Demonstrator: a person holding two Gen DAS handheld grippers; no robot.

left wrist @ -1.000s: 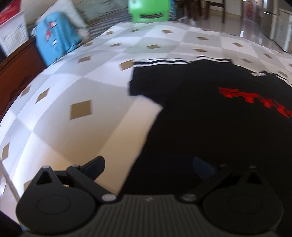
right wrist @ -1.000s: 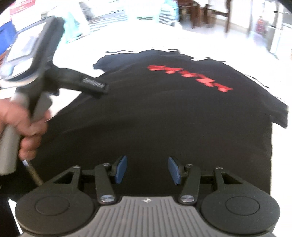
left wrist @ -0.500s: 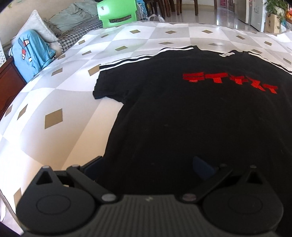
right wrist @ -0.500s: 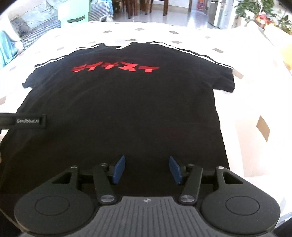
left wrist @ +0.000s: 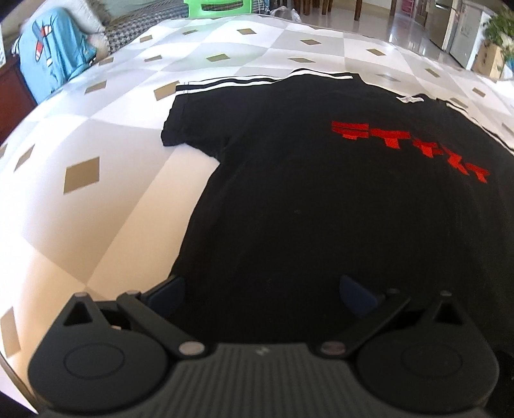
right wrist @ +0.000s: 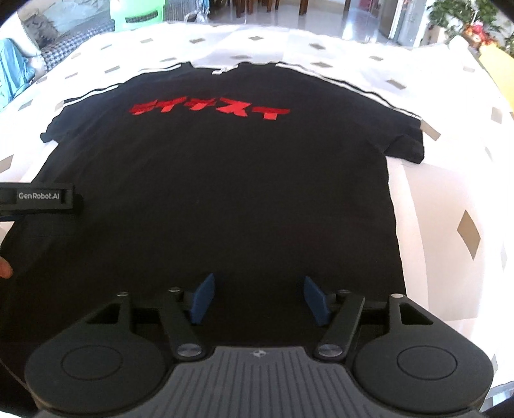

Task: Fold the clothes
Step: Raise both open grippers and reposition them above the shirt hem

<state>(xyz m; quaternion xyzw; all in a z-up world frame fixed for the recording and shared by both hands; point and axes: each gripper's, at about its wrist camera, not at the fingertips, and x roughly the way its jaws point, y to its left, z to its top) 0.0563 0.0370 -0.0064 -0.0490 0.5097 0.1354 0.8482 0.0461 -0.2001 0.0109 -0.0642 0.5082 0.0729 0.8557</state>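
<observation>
A black T-shirt [left wrist: 321, 199] [right wrist: 225, 180] with red lettering and white shoulder stripes lies spread flat on the checked tablecloth [left wrist: 96, 135]. My left gripper [left wrist: 261, 294] hovers open over the shirt's lower left hem, its left finger near the shirt's side edge. My right gripper [right wrist: 258, 299] is open above the lower middle of the shirt, nothing between its blue pads [right wrist: 202, 297]. The left gripper's body [right wrist: 38, 201] juts in from the left edge of the right wrist view, with a fingertip of the person's hand [right wrist: 4, 268] below it.
A blue garment [left wrist: 51, 64] lies on a sofa beyond the table's far left, by a green plastic chair [left wrist: 221, 6]. Bare tablecloth [right wrist: 449, 209] lies right of the shirt. Wooden chairs, plants and a tiled floor are in the background.
Both views have steadied after blur. The left gripper has swung right over the hem; the right view turned left to centre the shirt. The left gripper's body has slid to the right view's edge.
</observation>
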